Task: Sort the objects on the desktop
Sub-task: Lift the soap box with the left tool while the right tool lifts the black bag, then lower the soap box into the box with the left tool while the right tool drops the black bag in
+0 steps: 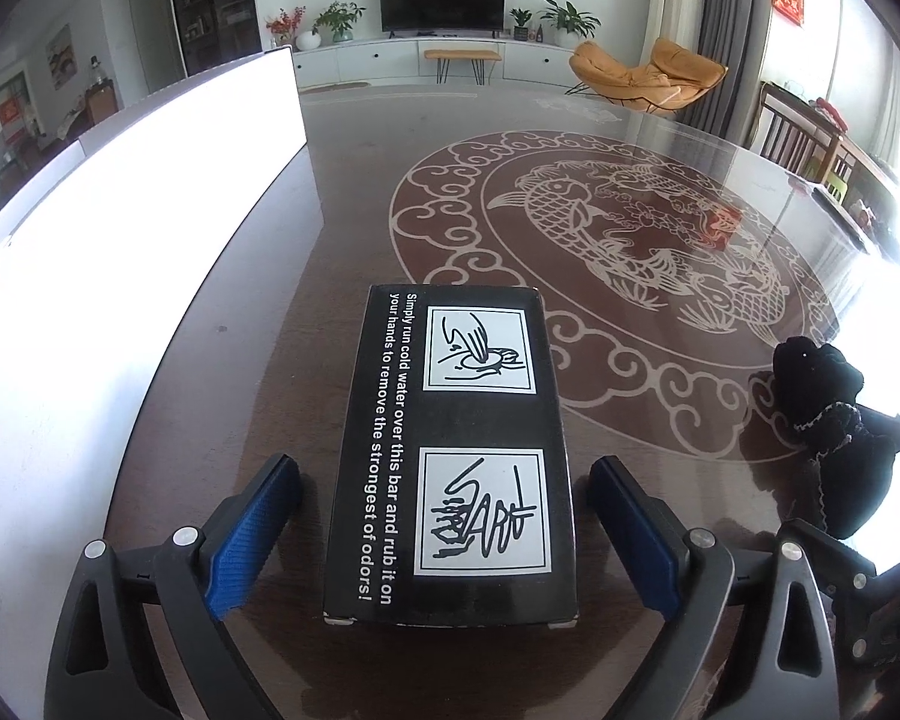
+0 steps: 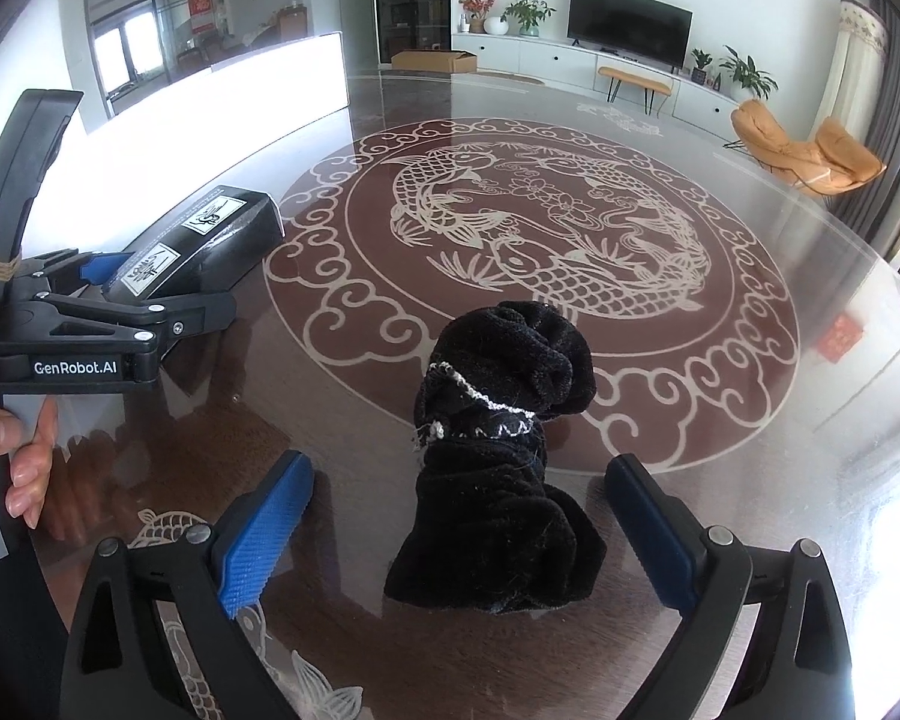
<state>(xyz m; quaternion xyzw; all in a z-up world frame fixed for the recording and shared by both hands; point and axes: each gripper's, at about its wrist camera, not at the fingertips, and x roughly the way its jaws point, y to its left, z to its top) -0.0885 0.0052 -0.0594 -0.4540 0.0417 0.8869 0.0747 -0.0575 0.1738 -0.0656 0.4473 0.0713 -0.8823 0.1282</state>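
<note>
**Left wrist view: box lies lengthwise between spread jaws**

Left wrist view shows the left gripper (image 1: 447,531) released, its blue ribbed pads standing clear on either side of the flat black rectangular cardboard box (image 1: 453,456) with white printed instructions. The box rests on the dark glass-topped round table (image 1: 630,138) with its pale fish pattern. Its long axis runs straight away from the gripper, so the short width is what sits between the pads, with a gap on each side.

In the right wrist view, the right gripper (image 2: 459,531) is likewise spread wide, with the crumpled black fuzzy cloth (image 2: 498,450), trimmed in white stitching, lying on the table between its pads, untouched. Each hand is nearest its own item. A tall white panel (image 1: 120,228) stands just to the left of the box.
</note>
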